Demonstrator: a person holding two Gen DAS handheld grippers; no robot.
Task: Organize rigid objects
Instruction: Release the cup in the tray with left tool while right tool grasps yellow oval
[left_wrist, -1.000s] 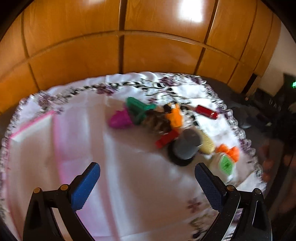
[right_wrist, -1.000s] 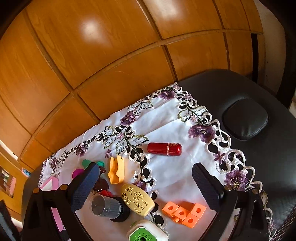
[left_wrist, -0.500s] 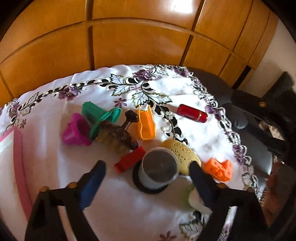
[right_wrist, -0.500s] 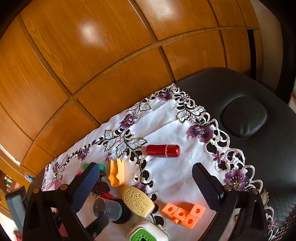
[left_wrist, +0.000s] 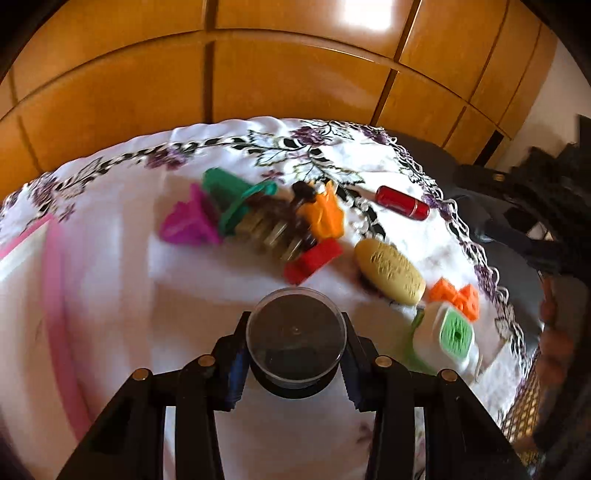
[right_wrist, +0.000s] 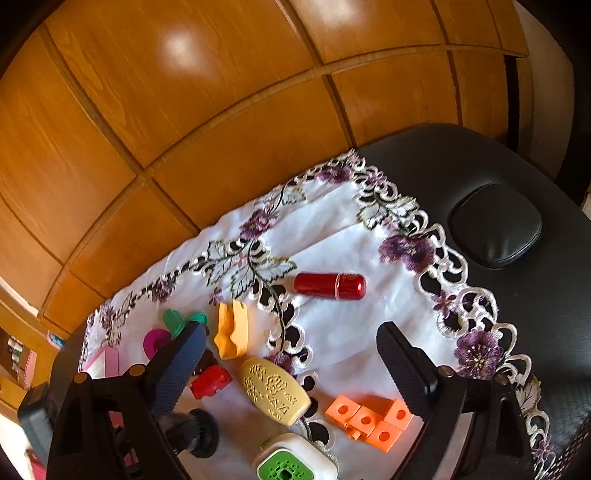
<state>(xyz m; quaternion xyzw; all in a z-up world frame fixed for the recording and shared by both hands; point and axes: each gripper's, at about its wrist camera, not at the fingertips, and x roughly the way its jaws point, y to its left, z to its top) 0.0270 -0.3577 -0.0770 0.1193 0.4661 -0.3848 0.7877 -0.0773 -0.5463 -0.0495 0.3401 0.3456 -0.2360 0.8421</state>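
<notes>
Now the left gripper (left_wrist: 295, 354) has been closed onto the clear cup (left_wrist: 296, 338), pinched at both sides, at 6 o'clock of the embroidered cloth (left_wrist: 122, 295); a second ago it hung spread above the toys. A lift seems next. The right gripper (right_wrist: 291, 363) is held spread, empty, over the yellow soap (right_wrist: 275, 389).

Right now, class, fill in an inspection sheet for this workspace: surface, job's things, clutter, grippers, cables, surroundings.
Surface: embroidered white cloth over a black padded top.
Job's things: clear cup, red tube, yellow oval case, orange blocks, red block, white-green box.
Clutter: magenta, green and orange pieces bunched together.
Grippers: left gripper has just been closing, pads on the clear cup; right gripper open, empty.
Cables: nothing seen.
Surroundings: wooden panels behind.
</notes>
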